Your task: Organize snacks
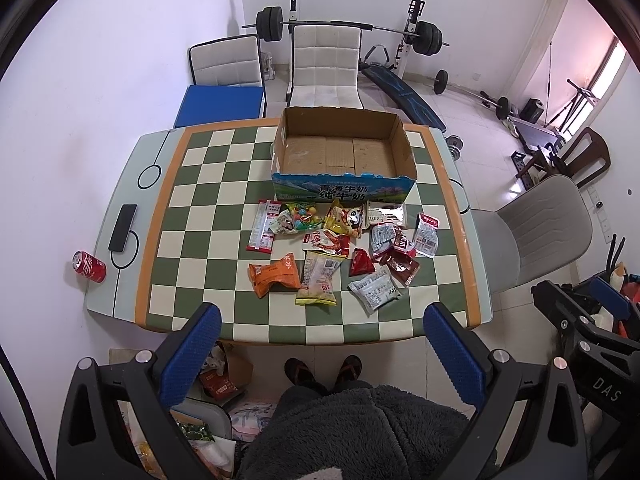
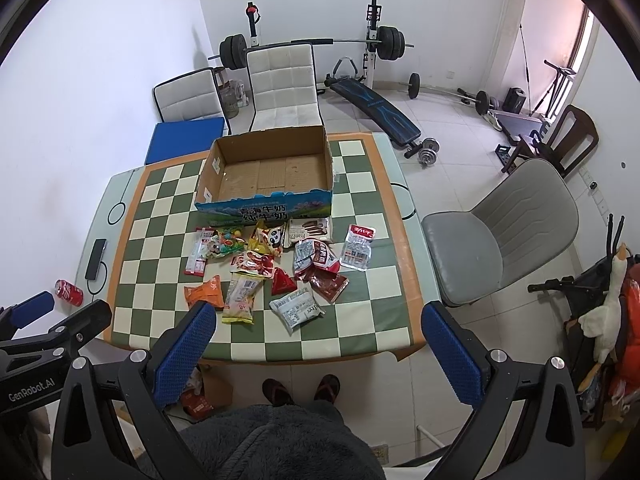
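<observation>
— On the far left, off the table's edge, what lies there?

— A red soda can (image 1: 89, 267) on its side on the floor, and just right of it, on the table's pale border, a black phone (image 1: 122, 227).

— And the left gripper (image 1: 320, 332)?

— Held high above the near edge of the checkered table (image 1: 192, 208), its blue-padded fingers (image 1: 194, 350) spread wide apart. Nothing sits between them and they touch nothing.

— Where are the snacks?

— Loose in a heap at mid-table, just in front of the cardboard box (image 1: 340, 190). Going left to right along the near row: an orange packet (image 1: 274, 274), a yellow-edged pouch (image 1: 318, 284), a small red triangular pack (image 1: 362, 261), then a white printed packet (image 1: 374, 289). A white and red sachet (image 1: 426, 234) lies at the heap's right end.

— Anything inside the box?

— Bare cardboard floor only; its flaps stand open.

— The right gripper (image 2: 318, 334)?

— Likewise raised over the near edge, fingers (image 2: 452, 354) wide apart, gripping nothing. A grey chair (image 2: 500, 236) stands just right of the table.
</observation>
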